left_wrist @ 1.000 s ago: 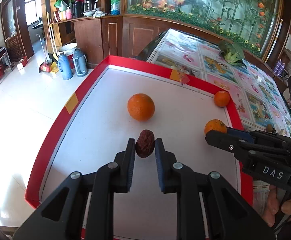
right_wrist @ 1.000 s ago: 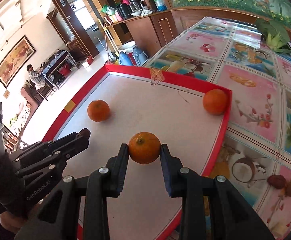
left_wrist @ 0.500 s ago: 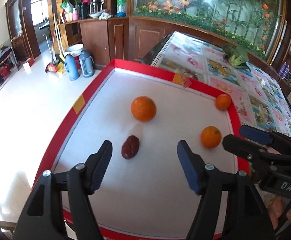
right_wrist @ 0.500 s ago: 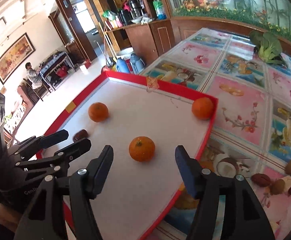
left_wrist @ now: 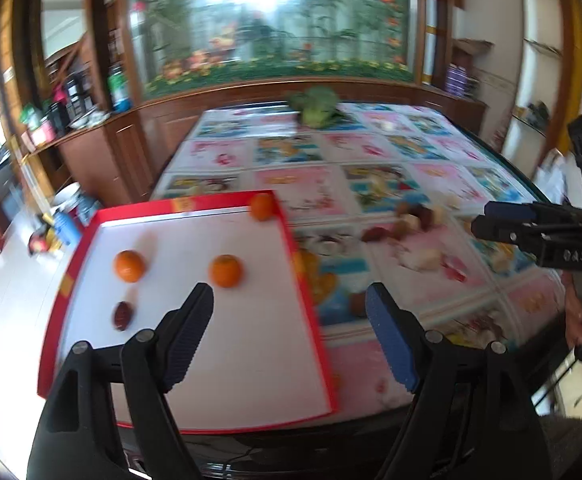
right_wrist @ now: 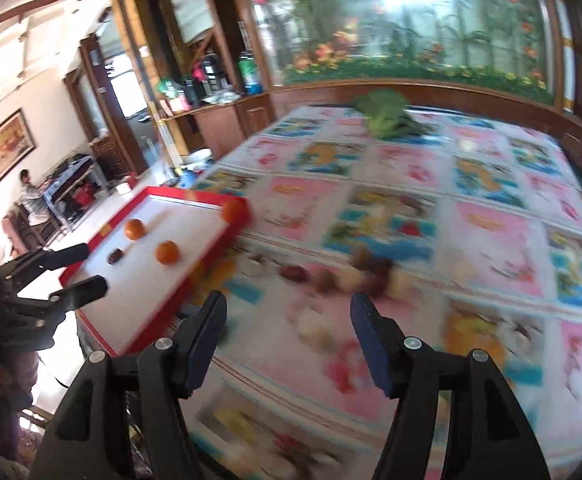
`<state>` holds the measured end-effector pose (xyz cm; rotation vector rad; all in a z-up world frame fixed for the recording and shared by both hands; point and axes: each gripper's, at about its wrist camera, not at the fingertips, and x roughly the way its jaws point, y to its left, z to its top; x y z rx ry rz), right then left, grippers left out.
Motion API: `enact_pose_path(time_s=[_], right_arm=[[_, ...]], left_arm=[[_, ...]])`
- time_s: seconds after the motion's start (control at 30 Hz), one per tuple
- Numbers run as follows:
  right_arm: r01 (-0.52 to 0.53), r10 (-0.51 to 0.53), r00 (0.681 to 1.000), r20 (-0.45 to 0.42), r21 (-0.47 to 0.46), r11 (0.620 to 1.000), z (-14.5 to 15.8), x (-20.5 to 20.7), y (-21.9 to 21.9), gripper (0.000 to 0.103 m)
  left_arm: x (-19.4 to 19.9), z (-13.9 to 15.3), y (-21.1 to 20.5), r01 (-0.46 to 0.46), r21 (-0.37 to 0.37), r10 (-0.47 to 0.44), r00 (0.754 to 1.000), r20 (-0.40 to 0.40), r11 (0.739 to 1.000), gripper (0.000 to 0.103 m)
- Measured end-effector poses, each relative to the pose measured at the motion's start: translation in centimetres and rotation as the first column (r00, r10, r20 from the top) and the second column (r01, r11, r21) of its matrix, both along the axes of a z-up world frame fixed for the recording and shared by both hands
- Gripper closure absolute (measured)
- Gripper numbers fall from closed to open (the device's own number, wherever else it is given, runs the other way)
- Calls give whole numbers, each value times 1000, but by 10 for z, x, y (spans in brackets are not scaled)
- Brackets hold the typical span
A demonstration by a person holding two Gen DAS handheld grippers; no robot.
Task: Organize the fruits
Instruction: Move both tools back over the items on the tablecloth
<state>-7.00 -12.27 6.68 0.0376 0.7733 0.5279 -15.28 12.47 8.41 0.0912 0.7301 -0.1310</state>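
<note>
Three oranges and one dark red date (left_wrist: 123, 315) lie on the white tray with the red rim (left_wrist: 303, 276), which sits at the table's corner: one orange (left_wrist: 129, 266) near the left rim, a second orange (left_wrist: 225, 270) toward the middle, a third orange (left_wrist: 261, 207) against the far right corner, with the date nearest the front left. The left gripper (left_wrist: 289, 312) hangs above the tray's right edge, jaws spread wide and empty. The right gripper (right_wrist: 287, 312) is likewise wide apart, holding nothing, over the patterned tablecloth (right_wrist: 491, 216). Only the right wrist view shows, though blurred, the loose heap of small fruits (right_wrist: 363, 272) straight ahead of its fingers, and a seated person (right_wrist: 31, 200) in the far room. A leafy green vegetable (left_wrist: 315, 106) lies at the table's far end, well apart.
</note>
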Motion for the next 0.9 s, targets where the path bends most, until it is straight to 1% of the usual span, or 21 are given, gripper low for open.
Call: enact_pose_path(time_s=[0.13,0.2,0.27,0.33,0.43,0.5,0.53,0.57,0.67,0.7,0.77,0.9], right_arm=[[78,-79,996,-35,-31,996,-15,-15,-40,39],[104,-105,992,-70,-22,994,-27,-18,-54,39],[117,-118,988,-96,-17,993,-37,-19,-61,39],[126,-127,985,-115,-12,992,-44,-18,-66,39],[124,-123,986,-113,2,992,-47,-15,-66,39],[116,-117,987,-107,-10,993,-47,-12,-61,39],[119,-120,987,-104,-22,993,-48,-9,-58,39],[118,-120,987,-103,-26,993,-49,-8,-57,39],[117,-121,985,-120,-38,992,-54,-3,-54,40],[117,-122,984,-133,-44,992,-57,-1,-52,44],[121,-127,981,-148,-51,991,-62,2,-53,50],[134,-141,979,-148,-58,989,-63,3,-54,59]], left_arm=[[0,-9,-34,101,28,-101,995,-15,994,24],[5,-16,-44,128,32,-127,991,-42,991,24],[10,-24,-51,158,13,-156,985,-74,987,24],[15,-31,-56,164,10,-162,982,-100,986,25],[18,-36,-57,174,0,-173,978,-117,985,33],[21,-38,-56,176,-5,-176,976,-126,984,36],[23,-39,-56,178,-8,-177,975,-130,984,38],[25,-39,-56,181,-12,-181,974,-137,983,44],[30,-41,-56,206,-25,-207,967,-147,978,51],[32,-41,-57,211,-24,-213,966,-150,977,53],[36,-43,-58,227,-26,-228,961,-159,974,63],[44,-45,-55,239,-38,-242,954,-175,970,65]])
